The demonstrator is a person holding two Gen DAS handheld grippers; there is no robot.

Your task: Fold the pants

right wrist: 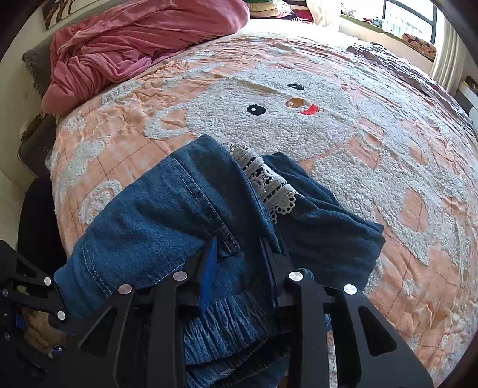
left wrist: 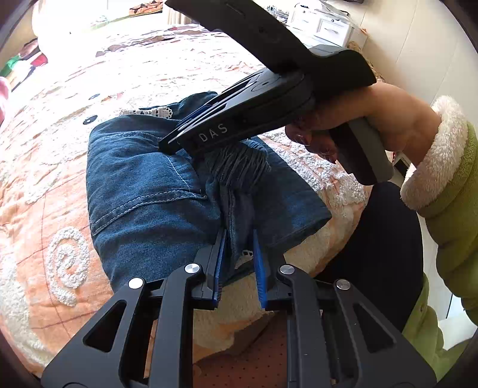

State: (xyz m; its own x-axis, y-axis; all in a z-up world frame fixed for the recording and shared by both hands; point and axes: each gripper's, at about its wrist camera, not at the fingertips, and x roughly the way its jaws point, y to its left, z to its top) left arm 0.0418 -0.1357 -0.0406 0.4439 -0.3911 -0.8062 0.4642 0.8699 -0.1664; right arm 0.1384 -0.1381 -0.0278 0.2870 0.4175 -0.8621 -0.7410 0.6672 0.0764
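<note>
Blue denim pants [left wrist: 143,185] lie in a folded bundle near the edge of the bed; white lace trim [right wrist: 269,185] peeks out of the folds. My left gripper [left wrist: 239,265] is shut on a bunched fold of denim at the bundle's near edge. A hand [left wrist: 373,119] holds my right gripper [left wrist: 168,141] down on top of the pants, beside the gathered elastic waistband [left wrist: 239,164]. In the right wrist view, the right gripper [right wrist: 239,256] stands open. Flat denim [right wrist: 155,221] with a belt loop lies between its fingers, and the waistband [right wrist: 230,322] lies under it.
The bed has a peach quilt [right wrist: 298,119] with a fluffy white animal face. A crumpled pink blanket [right wrist: 134,38] lies at the far left. A fleece-cuffed green sleeve [left wrist: 448,194] is at right, white drawers [left wrist: 322,24] stand beyond, and the bed's edge [left wrist: 239,313] is just below the pants.
</note>
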